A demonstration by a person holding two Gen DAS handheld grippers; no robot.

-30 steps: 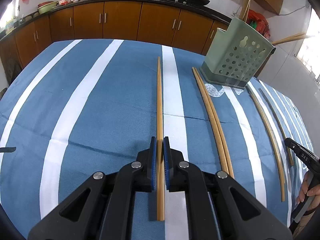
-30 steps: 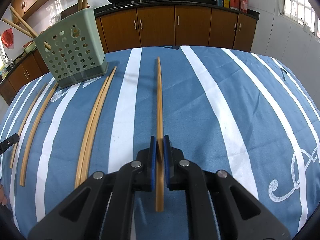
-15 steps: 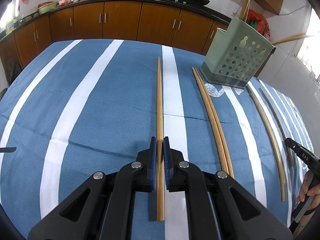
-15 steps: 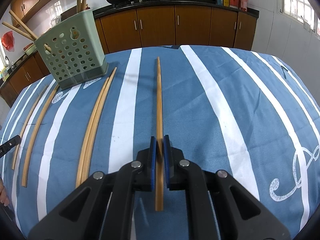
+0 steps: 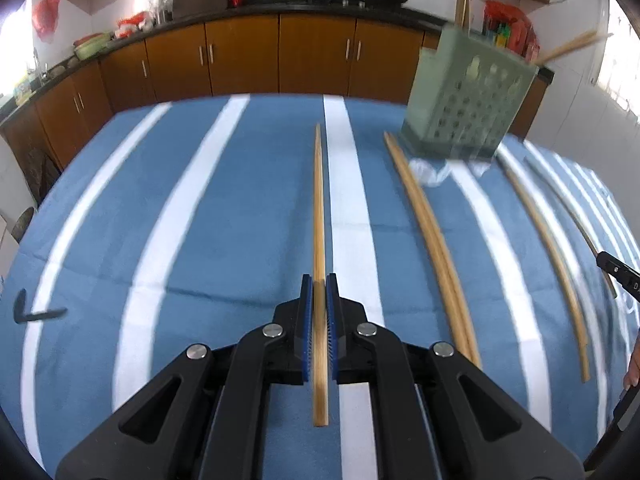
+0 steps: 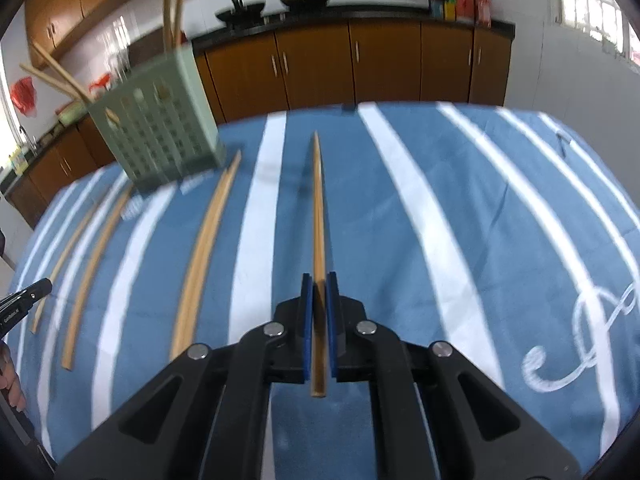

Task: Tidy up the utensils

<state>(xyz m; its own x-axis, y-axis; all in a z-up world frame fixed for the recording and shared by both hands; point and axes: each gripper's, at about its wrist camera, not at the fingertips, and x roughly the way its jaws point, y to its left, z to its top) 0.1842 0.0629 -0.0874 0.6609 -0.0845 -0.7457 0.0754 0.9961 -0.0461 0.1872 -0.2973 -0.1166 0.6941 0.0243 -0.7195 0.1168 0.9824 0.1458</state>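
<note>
Blur: both views are smeared – the holder's holes and the far sticks are soft-edged.
Cut off: in the left view the tops of the sticks standing in the holder (image 5: 468,100) run out of the upper frame; a dark gripper tip at the right edge is only partly seen.
Left gripper (image 5: 319,296): blue ribbed pads pressed onto a chopstick (image 5: 319,208) – a thin, straight, pale wooden rod, centre of frame, tapering toward the top, butt end jutting out behind the pads.
Right gripper (image 6: 319,294): same black arms with round rivets, blue pads pinching its own stick (image 6: 319,208), centre of frame.
Holder: green plastic box with rows of holes, upper right in the left view, upper left in the right view (image 6: 156,136), with sticks leaning out.
Loose sticks: a touching pair (image 5: 430,236) right of centre in the left view, more toward the right edge, all lying on the cloth.
Surface (image 5: 200,240): blue cloth with white stripes, faint fold creases; white curl print (image 6: 580,344) at lower right of the right view.
</note>
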